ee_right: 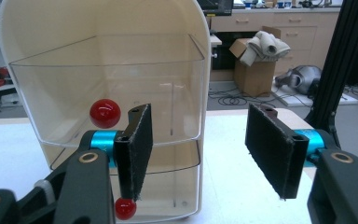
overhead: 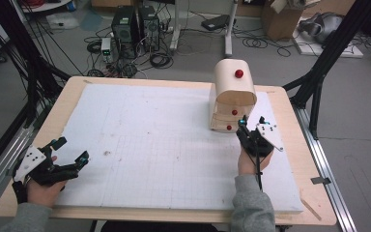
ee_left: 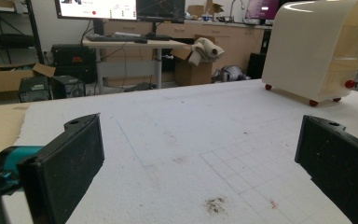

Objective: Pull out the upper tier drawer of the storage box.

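1. The step in hand looks like an approach to the drawer cabinet [overhead: 234, 96]: the right gripper [ee_right: 198, 149] is held up just in front of its drawer fronts, jaws apart with nothing between them.
2. The lower drawer's red knob [ee_right: 125, 208] sits just below the tip of that gripper's left-hand jaw, and the middle drawer's red knob [ee_right: 105, 113] lies just outside and above the same jaw. Neither knob is between the jaws yet.
3. My reading is that the next move calls for a sideways shift so one knob comes between the jaws, then a close and a straight pull toward the person. Which drawer is meant I cannot tell.
4. The cabinet is a small cream unit with an arched top, clear plastic drawers, round red knobs and small red feet [ee_left: 313, 102]. The drawers appear empty and pushed in.
5. It stands on the white gridded surface [overhead: 164, 145], directly ahead of the right gripper's jaws and far off ahead and to the right of the left gripper's.
6. The left gripper [ee_left: 198, 154] rests low near the surface's edge, jaws wide apart, holding nothing.
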Motion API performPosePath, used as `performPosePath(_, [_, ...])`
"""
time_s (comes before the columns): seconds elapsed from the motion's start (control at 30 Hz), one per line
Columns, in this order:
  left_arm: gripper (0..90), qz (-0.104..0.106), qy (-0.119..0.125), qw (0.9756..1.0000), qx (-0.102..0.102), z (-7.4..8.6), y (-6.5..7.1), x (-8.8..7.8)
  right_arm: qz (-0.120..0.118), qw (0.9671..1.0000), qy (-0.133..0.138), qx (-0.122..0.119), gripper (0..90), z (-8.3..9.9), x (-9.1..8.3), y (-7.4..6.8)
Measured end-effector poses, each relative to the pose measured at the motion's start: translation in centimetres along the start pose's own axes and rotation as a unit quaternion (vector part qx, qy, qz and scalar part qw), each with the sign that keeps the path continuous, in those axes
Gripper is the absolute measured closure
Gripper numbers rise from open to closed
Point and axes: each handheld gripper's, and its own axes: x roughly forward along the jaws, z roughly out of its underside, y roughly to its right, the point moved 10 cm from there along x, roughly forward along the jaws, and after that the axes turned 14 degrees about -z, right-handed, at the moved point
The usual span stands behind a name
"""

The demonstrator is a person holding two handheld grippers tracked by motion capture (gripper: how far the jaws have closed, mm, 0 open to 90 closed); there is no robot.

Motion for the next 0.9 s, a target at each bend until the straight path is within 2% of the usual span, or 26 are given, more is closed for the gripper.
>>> performPosePath(0.6, [1.7, 0.001, 0.001, 1.0, -0.001, 0.0, 0.0, 0.1, 0.002, 1.0, 0.003, -0.001, 40.7, -0.1, -0.1, -0.4])
performPosePath(0.9, [1.7, 0.004, 0.001, 1.0, -0.006, 0.0, 0.2, 0.3, 0.002, 1.0, 0.002, -0.008, 40.7, -0.2, -0.2, -1.1])
